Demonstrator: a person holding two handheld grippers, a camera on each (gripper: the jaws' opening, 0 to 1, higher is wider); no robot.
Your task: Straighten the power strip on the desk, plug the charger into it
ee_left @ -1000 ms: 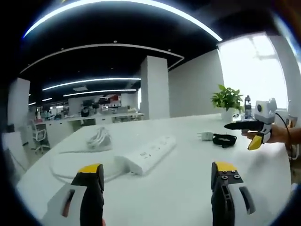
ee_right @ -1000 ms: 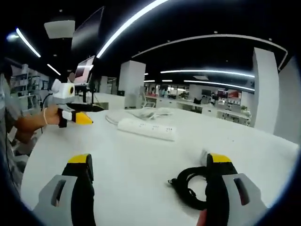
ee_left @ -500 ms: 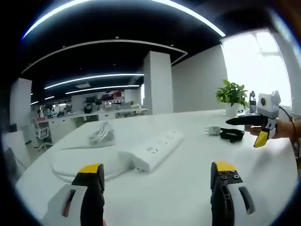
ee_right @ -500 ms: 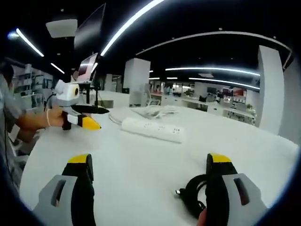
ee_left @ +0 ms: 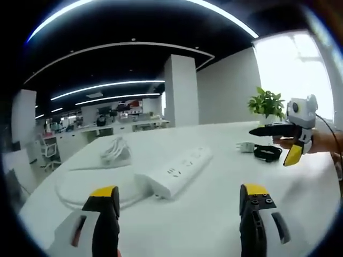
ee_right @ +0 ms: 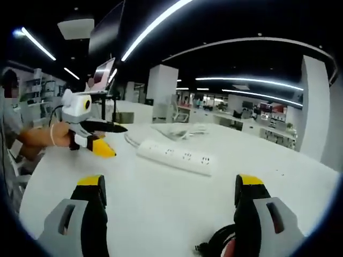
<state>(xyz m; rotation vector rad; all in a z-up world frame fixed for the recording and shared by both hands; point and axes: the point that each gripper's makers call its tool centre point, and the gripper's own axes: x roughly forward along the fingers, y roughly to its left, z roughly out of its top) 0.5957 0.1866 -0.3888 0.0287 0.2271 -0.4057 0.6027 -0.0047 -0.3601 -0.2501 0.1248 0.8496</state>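
Note:
A white power strip (ee_left: 174,172) lies at an angle on the round white desk (ee_left: 214,214), with its white cord bundled (ee_left: 115,152) behind it. To the right sit a white charger (ee_left: 246,146) and its coiled black cable (ee_left: 268,153). My left gripper (ee_left: 179,211) is open, low over the desk, short of the strip. In the right gripper view the strip (ee_right: 177,157) lies straight ahead, and the black cable (ee_right: 217,247) shows at the bottom between the jaws of my open right gripper (ee_right: 169,211). A hand holds the left gripper (ee_right: 102,140) off to the left.
A potted plant (ee_left: 266,104) stands at the desk's far right edge. A laptop on a stand (ee_right: 104,75) rises behind the left hand. White pillars and rows of office desks fill the background. A person's arm (ee_right: 37,136) reaches in at left.
Both views have crept closer to the power strip. In the right gripper view the black cable has slipped down to the bottom edge. Both grippers stay open.

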